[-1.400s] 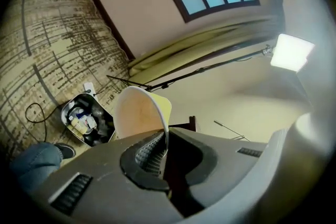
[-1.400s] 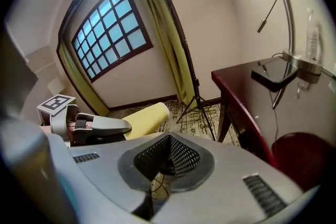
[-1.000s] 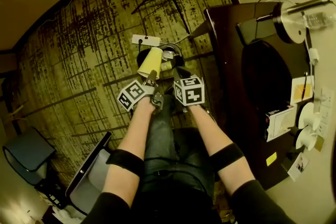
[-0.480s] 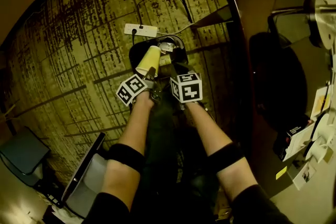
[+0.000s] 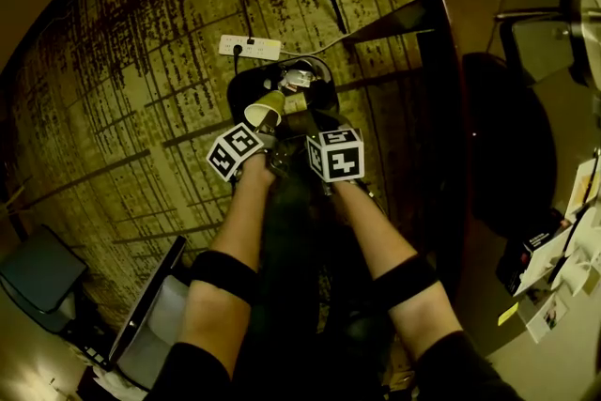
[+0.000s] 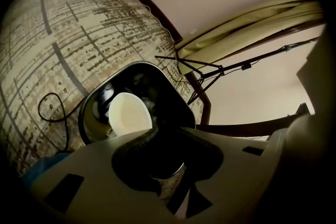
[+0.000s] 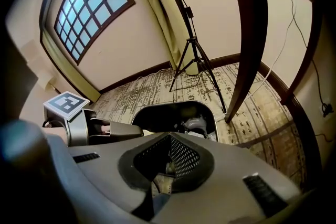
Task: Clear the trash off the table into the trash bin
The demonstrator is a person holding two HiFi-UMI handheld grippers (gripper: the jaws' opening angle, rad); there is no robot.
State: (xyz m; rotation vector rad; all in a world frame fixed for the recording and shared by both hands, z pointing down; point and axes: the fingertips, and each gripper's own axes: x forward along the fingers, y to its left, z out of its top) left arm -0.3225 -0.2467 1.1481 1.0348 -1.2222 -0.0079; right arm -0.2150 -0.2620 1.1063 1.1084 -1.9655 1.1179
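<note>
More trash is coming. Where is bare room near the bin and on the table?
Carpet left of the trash bin, below the power strip, is bare. The table's bin-side half looks free; its right edge is crowded with papers and a box.

Matt paper cup [image 6: 129, 114], glossy black plastic bin [image 6: 169, 96], woven carpet [image 5: 122, 89].

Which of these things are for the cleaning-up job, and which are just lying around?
For the job:
- paper cup, tipped over the bin's mouth
- black trash bin, with some trash already inside
- wooden table

Just lying about:
- white power strip on the carpet
- tripod by the curtain
</note>
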